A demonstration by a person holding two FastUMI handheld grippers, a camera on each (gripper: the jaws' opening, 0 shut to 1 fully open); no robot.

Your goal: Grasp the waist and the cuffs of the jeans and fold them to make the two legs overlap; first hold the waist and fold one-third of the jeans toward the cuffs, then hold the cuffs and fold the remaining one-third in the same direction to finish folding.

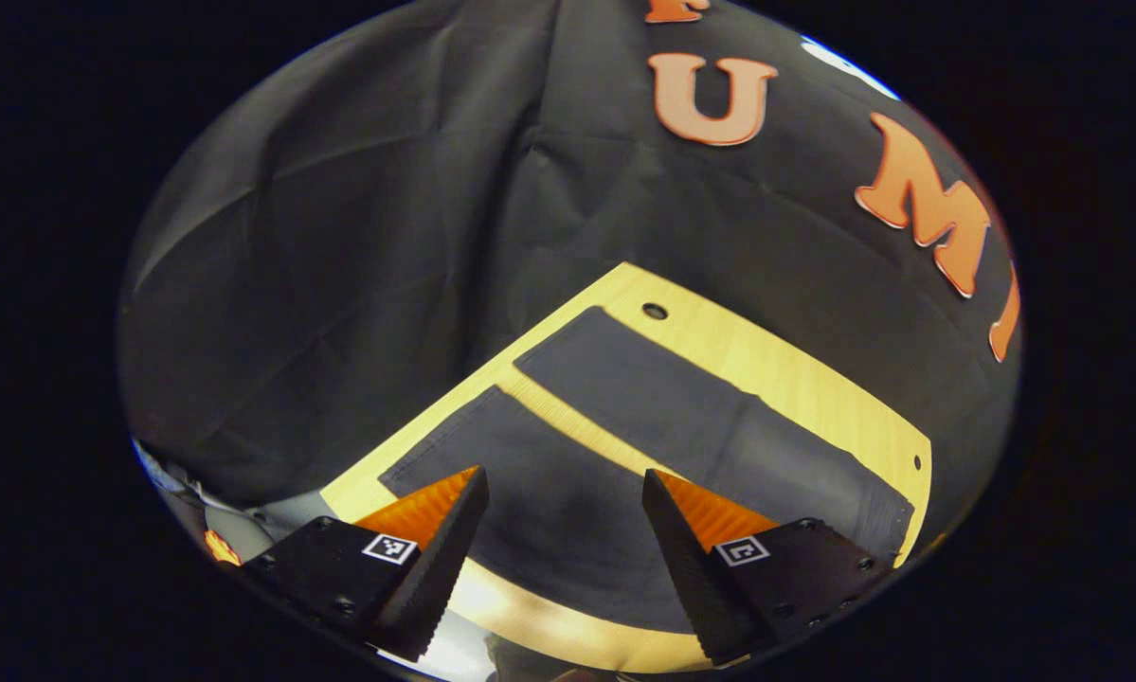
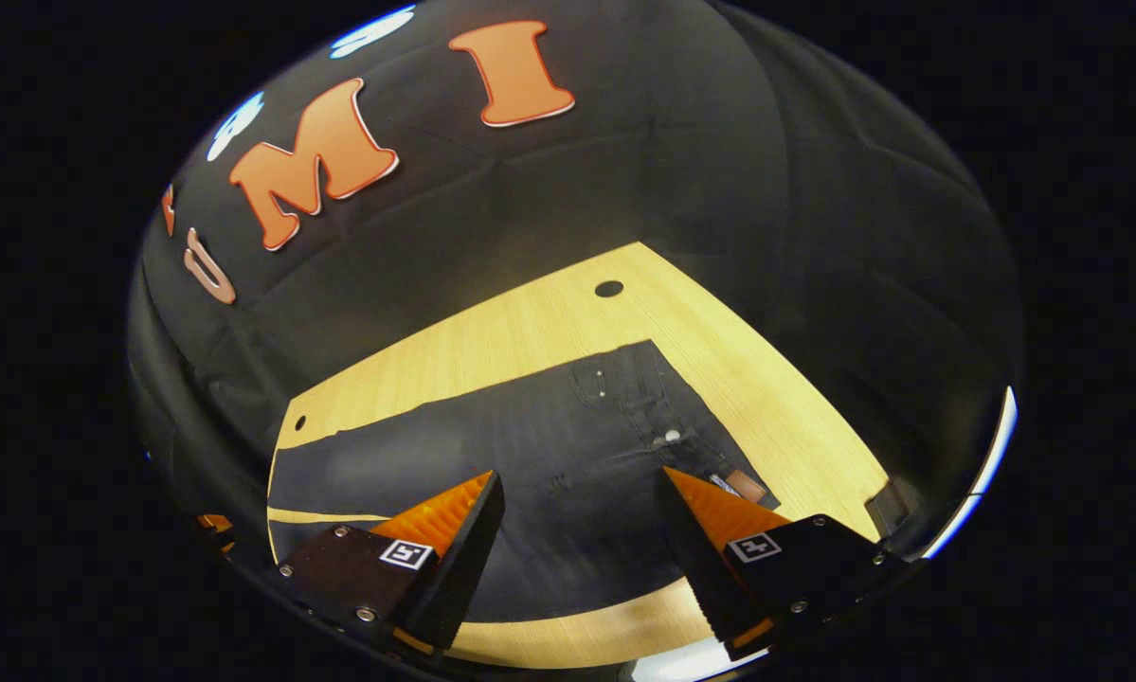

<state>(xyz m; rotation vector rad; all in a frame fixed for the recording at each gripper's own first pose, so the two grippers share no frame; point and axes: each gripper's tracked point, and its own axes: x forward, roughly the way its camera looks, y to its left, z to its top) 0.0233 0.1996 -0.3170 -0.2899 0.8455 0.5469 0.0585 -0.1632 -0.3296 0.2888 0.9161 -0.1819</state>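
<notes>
Both folds are ahead of you: jeans lie flat on the tabletop, legs apart; left claw and right claw hang wide, empty.

A black cloth wall hangs behind the scene, creased in long folds, and takes up the upper half of the left gripper view; it also covers the upper part of the right gripper view. Below it lies a light wooden bench with visible grain. A round dark hole sits near its far corner, right of centre. Bright light glints along the lower right edge.
</notes>
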